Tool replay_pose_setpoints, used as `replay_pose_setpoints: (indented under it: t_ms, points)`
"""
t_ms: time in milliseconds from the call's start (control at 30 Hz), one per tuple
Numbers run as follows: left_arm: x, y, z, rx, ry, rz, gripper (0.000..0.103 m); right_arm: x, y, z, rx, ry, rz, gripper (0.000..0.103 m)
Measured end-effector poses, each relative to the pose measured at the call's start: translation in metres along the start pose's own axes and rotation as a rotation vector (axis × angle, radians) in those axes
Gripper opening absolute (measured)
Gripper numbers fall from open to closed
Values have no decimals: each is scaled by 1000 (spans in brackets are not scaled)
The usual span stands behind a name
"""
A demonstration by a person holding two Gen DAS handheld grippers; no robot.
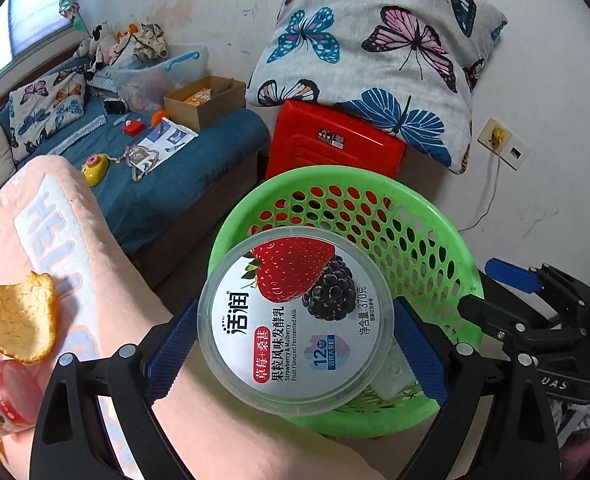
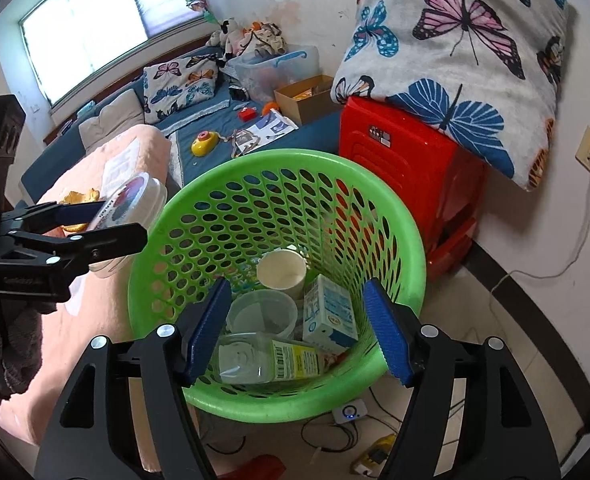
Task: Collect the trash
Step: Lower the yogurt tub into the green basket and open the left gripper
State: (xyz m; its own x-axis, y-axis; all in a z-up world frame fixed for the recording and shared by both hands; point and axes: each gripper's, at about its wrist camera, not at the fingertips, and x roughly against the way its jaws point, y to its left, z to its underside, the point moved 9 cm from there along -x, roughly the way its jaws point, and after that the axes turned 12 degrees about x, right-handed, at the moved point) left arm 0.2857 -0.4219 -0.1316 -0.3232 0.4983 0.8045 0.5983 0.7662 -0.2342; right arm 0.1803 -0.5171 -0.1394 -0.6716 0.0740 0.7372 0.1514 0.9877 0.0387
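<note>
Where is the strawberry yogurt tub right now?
In the left wrist view the yogurt tub sits clamped in the left gripper, at the near rim of the green basket.

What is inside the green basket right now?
In the green basket: a white paper cup, a clear tub, a milk carton and a clear bottle. Anything beneath them is covered.

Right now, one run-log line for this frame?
left gripper: shut on round strawberry yogurt tub, beside the rim | right gripper: open, empty, above green perforated plastic basket | orange peel: on pink blanket
</note>
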Motion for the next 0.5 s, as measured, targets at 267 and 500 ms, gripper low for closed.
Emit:
replay_pose_setpoints:
  t_ms: [267,500]
  points:
    - [-1,8,5,40,8,30,91,0,1,1,-6,0,-8,69]
    - [-1,11,0,74,5,56,92,2,9,-4,0,-14,-18,69]
